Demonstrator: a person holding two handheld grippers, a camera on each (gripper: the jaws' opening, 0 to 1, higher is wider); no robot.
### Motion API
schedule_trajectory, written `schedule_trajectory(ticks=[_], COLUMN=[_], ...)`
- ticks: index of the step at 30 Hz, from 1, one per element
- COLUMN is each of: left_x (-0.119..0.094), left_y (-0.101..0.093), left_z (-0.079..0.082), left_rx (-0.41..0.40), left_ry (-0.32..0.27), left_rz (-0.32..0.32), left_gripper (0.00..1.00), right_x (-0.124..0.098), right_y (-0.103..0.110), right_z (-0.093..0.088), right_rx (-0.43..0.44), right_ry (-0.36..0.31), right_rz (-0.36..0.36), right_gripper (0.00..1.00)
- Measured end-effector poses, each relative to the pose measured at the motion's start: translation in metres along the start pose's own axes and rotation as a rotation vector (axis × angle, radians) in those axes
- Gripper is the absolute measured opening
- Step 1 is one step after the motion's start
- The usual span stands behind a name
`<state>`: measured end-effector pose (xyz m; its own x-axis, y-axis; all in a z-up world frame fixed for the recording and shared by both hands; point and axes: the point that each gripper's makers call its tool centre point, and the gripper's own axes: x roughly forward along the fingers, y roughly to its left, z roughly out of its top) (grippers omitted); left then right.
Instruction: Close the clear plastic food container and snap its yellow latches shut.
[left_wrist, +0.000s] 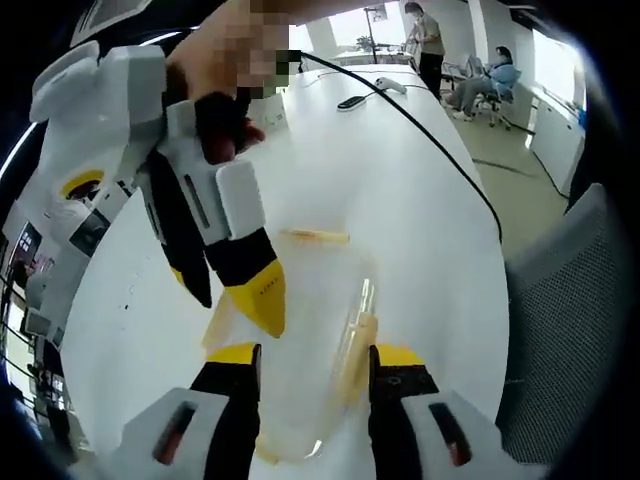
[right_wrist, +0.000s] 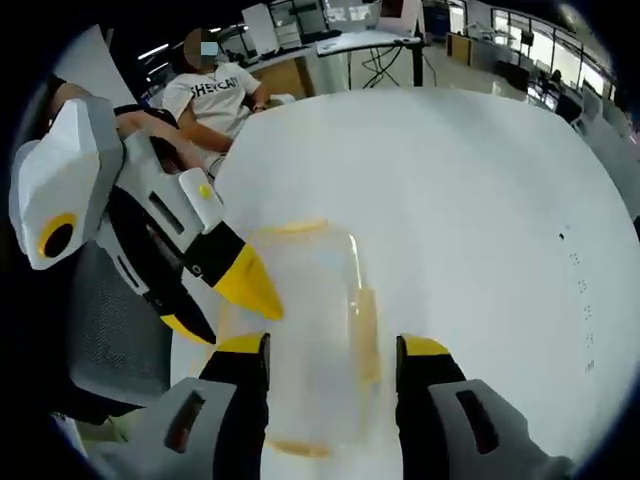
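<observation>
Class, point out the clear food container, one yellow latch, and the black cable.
Clear food container (right_wrist: 300, 330), right gripper view, middle of its lid.
Yellow latch (left_wrist: 315, 236), left gripper view, far-side strip.
Black cable (left_wrist: 440, 155), left gripper view, mid-run on table.

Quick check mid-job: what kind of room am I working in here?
Most likely an open-plan office or lab: a long white table under the clear food container, mesh office chairs, and desks with monitors and seated people behind.

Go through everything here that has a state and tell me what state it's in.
Clear plastic food container: lid on, resting on the white table.
Yellow latches: whether they are snapped shut cannot be told.
Left gripper: open, jaws either side of the container.
Right gripper: open, jaws astride the container.
</observation>
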<state>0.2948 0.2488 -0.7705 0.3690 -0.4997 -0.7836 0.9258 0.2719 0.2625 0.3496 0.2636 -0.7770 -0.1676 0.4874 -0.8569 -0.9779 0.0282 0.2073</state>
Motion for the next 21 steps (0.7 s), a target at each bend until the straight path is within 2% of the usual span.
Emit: schedule_trajectory(ticks=[6,8,10,21], left_x=[0.0048,0.0048,0.0049,0.0087], left_y=[-0.0028,-0.0016,-0.0009,-0.0011], left_z=[-0.0045,-0.0046,-0.0055,-0.0065], left_rx=[0.048,0.037,0.042,0.084], left_ry=[0.026,0.03,0.029,0.036], left_rz=[0.005,0.008,0.01,0.039], left_gripper=[0.39,0.39,0.39,0.37], right_x=[0.0051,0.006,0.0064,0.0077], right_y=[0.0021,0.005,0.004,0.0026], right_z=[-0.0009,-0.0001,0.0014,-0.0005], right_rx=[-0.002,-0.013,-0.039,-0.051], right_ry=[0.058,0.076,0.092,0.173], right_rz=[0.043,0.06,0.045,0.041], right_gripper=[0.43,0.41,0.41,0.36])
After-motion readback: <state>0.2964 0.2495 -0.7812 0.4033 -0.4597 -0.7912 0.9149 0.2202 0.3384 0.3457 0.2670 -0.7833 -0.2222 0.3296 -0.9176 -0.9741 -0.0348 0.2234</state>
